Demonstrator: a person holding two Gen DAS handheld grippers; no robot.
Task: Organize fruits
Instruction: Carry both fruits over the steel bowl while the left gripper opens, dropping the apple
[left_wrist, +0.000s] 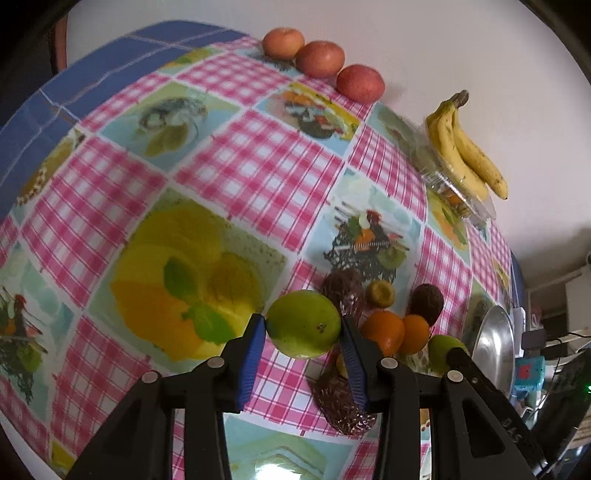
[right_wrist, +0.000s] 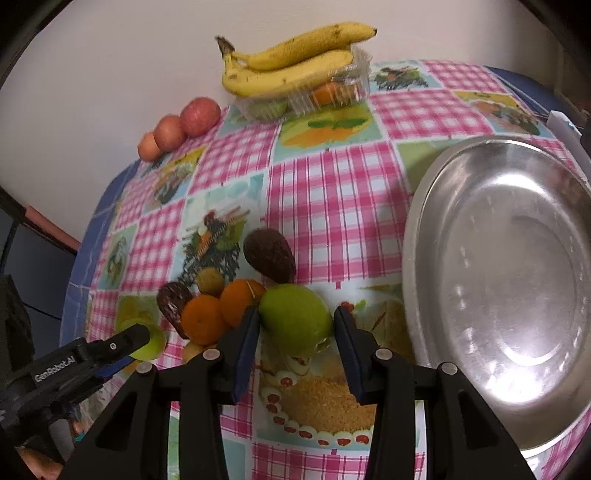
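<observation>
Left claw (right_wrist: 142, 338) lettering: "GenRobot.AI"

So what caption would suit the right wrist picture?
Right gripper straddling a green fruit beside a steel bowl.

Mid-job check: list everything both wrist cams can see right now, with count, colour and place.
Green fruits: 2, green; one between the left gripper's fingers, one between the right gripper's fingers.
Oranges: 2, orange; in the central pile.
Avocados: 2, dark brown; in the pile.
Small round fruit: 1, yellow-brown; in the pile.
Apples: 3, red-orange; row along the wall.
Bananas: 2, yellow; on the clear plastic tray by the wall.
Metal bowl: 1, silver; right of the pile, nothing in it.
Tablecloth: 1, pink check with food prints; covers the table.
Left gripper: black with blue pads; jaws at its fruit's sides.
Right gripper: same; jaws wider than its fruit.
</observation>
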